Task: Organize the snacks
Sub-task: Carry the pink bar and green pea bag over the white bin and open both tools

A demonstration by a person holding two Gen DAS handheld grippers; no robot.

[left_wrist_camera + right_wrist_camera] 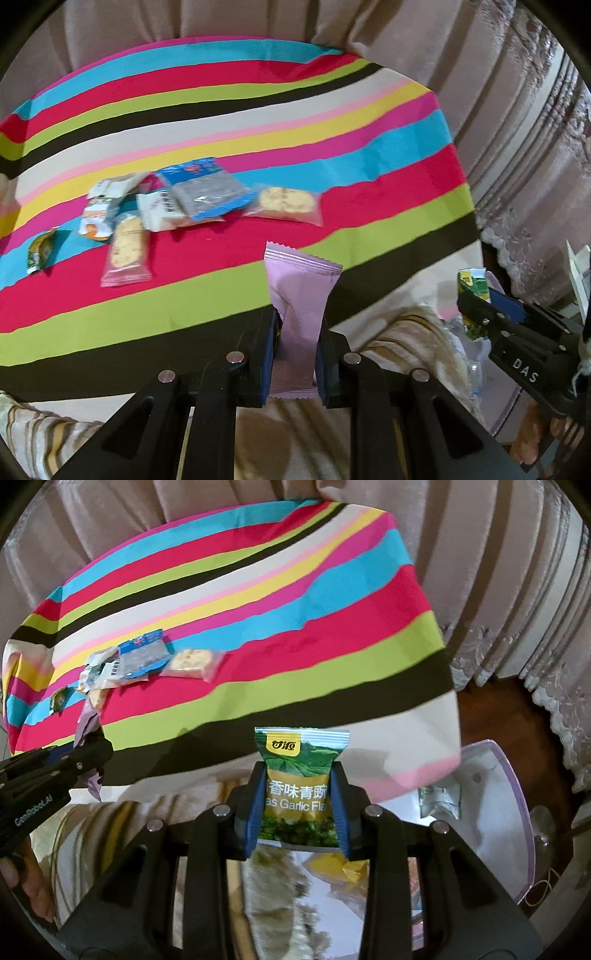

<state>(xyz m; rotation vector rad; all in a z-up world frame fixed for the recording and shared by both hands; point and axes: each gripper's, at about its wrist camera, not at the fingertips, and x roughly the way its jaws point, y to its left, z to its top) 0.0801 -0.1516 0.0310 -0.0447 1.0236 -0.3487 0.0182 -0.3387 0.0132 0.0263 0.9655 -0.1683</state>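
My left gripper is shut on a pale lilac snack packet, held upright over the near edge of the striped tablecloth. My right gripper is shut on a green garlic-pea packet, also upright. Each gripper shows in the other's view: the right gripper with its green packet at the right edge, the left gripper with the lilac packet at the left. A heap of snack packets lies on the cloth: a blue packet, cracker packs, a small green packet.
A clear-rimmed container stands at lower right beside the table, with a packet and yellow wrappers inside. Curtains hang behind and to the right. A hand holds the left gripper. A striped fabric lies below.
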